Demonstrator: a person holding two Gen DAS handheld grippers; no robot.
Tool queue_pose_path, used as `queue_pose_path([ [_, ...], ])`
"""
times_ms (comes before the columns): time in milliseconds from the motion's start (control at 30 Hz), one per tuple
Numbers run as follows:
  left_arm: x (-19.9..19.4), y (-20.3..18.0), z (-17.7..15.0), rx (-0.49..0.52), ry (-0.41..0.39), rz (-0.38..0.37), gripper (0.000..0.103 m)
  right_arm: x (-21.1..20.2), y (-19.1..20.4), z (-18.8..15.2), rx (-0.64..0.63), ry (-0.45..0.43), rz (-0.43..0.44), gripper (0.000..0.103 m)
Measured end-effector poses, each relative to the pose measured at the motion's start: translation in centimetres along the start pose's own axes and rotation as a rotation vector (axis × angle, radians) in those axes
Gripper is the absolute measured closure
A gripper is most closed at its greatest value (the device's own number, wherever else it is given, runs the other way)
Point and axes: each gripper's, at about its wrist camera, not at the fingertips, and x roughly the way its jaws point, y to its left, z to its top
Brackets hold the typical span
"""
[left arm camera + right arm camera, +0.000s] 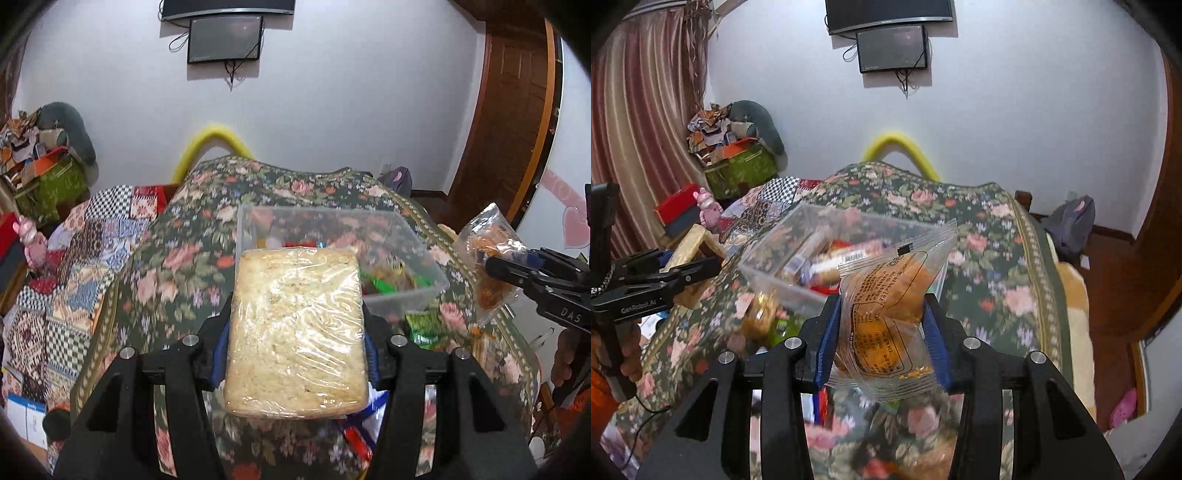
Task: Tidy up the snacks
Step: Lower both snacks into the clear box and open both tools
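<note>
My left gripper [297, 314] is shut on a pale crumbly block wrapped in clear film [295, 332], its blue pads pressing both long sides. Beyond the block stands a clear plastic bin [332, 216] with several colourful snacks inside. My right gripper [882, 301] is shut on a clear packet of orange pastries [886, 295], held above the near corner of the bin [768, 254]. In the left wrist view the right gripper [513, 260] and its packet [487, 251] show at the right edge. In the right wrist view the left gripper [690, 258] shows at the left with the block [692, 242].
The bin rests on a floral cloth [177, 266]. Loose snacks lie beside it: a green packet [424, 328], a red and blue packet [358, 439], a round golden snack [761, 317]. A patchwork cloth [74, 258] and piled boxes [48, 177] lie left; a wooden door [509, 122] is right.
</note>
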Motion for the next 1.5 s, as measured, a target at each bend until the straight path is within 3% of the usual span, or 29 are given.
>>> queue_pose_path([
  [133,1.4,-0.3,1.5,0.024,-0.009,0.012,0.047,1.3,0.2,1.4,-0.023,-0.006,-0.008,0.063],
  [533,7.1,-0.2,3.5,0.026,0.062,-0.002,0.047,7.0,-0.4,4.0,-0.001,0.045,-0.037,0.063],
  [900,12.2,0.4,4.2,0.010,0.142,0.020,0.047,10.9,-1.3,4.2,0.034,0.108,-0.065,0.062],
  [1067,12.8,0.5,4.5,0.011,0.131,0.039,0.048,11.4,-1.5,4.0,0.032,0.122,-0.071,0.061],
  [1200,12.7,0.4,5.0,0.016,0.123,0.049,0.047,11.5,-1.5,4.1,0.032,0.133,-0.084,0.058],
  [1333,11.9,0.3,4.8,0.015,0.126,0.058,0.044,10.3,-1.2,3.9,0.019,0.114,-0.087,0.034],
  [1500,10.3,0.7,4.2,-0.014,0.128,0.045,0.040,7.9,-0.7,3.6,-0.001,0.089,-0.068,0.032],
])
